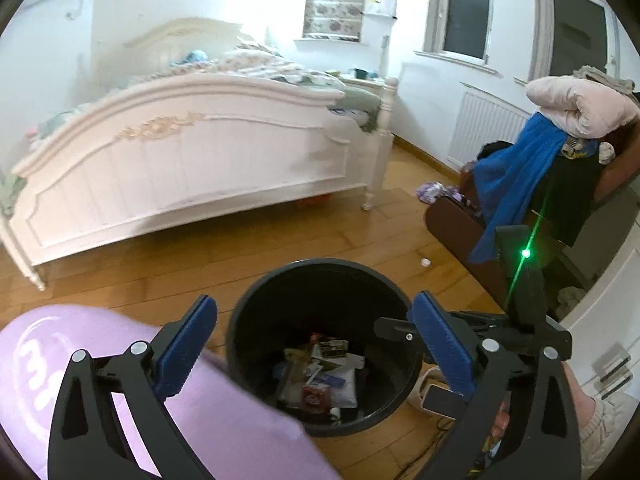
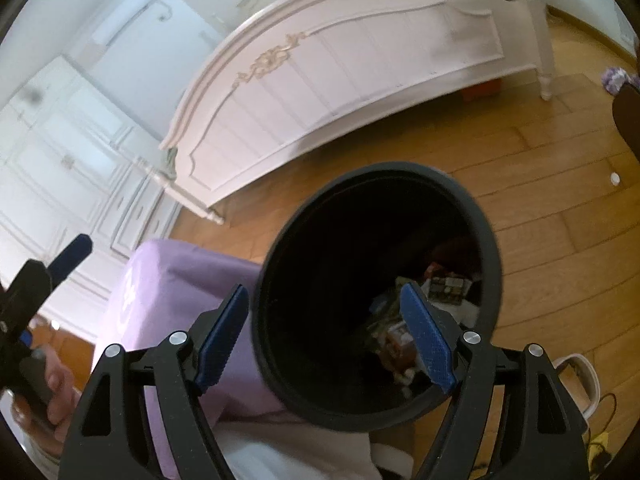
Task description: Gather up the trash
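A black round trash bin (image 1: 240, 344) stands on the wooden floor and holds several wrappers and papers (image 1: 320, 376). It fills the middle of the right wrist view (image 2: 280, 280). My left gripper (image 1: 316, 344) is open and empty above the bin's near rim. My right gripper (image 2: 326, 336) is open and empty, its jaws spread over the bin's mouth. The right gripper also shows at the right of the left wrist view (image 1: 520, 320). A small white cap (image 1: 425, 262) lies on the floor beyond the bin.
A white bed (image 1: 192, 168) stands behind the bin. A chair piled with blue and pink clothes (image 1: 540, 160) is at the right. A lilac cushion (image 1: 200, 420) lies left of the bin. A crumpled purple item (image 1: 434, 191) lies near the chair. White wardrobes (image 2: 72, 152) are at the left.
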Motion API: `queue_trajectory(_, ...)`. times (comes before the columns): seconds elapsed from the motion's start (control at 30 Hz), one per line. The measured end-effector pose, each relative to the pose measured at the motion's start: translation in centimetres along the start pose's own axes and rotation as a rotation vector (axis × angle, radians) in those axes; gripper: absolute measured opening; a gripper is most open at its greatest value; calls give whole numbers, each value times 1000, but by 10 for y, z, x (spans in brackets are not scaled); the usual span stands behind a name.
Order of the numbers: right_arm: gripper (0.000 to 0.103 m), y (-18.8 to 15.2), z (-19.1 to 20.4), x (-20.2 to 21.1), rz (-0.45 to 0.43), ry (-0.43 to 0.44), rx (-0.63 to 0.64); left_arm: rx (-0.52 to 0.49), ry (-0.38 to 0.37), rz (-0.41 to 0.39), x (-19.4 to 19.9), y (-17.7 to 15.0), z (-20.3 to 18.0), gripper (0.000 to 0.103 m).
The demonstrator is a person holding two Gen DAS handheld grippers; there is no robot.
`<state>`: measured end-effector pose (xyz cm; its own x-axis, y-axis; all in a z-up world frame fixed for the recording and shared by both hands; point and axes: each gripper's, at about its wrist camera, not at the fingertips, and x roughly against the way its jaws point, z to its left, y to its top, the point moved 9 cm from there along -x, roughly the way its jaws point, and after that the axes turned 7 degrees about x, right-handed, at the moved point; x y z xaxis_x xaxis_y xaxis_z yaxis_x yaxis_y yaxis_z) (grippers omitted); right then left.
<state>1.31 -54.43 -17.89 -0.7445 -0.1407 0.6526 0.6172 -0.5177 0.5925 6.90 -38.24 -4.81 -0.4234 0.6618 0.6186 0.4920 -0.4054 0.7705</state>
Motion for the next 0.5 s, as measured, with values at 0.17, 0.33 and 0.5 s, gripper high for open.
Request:
queue_trajectory(0.17, 83, -3, 46, 3, -6, -22, 91, 13, 91, -58, 38, -8, 24, 97)
queue_trajectory(0.33, 90, -5, 111, 1, -24, -70, 223, 82, 205, -119, 83, -25, 70, 97)
queue_trajectory(0.5, 98, -14, 192, -2, -88, -85, 365, 183, 337, -200, 132, -47, 129, 97)
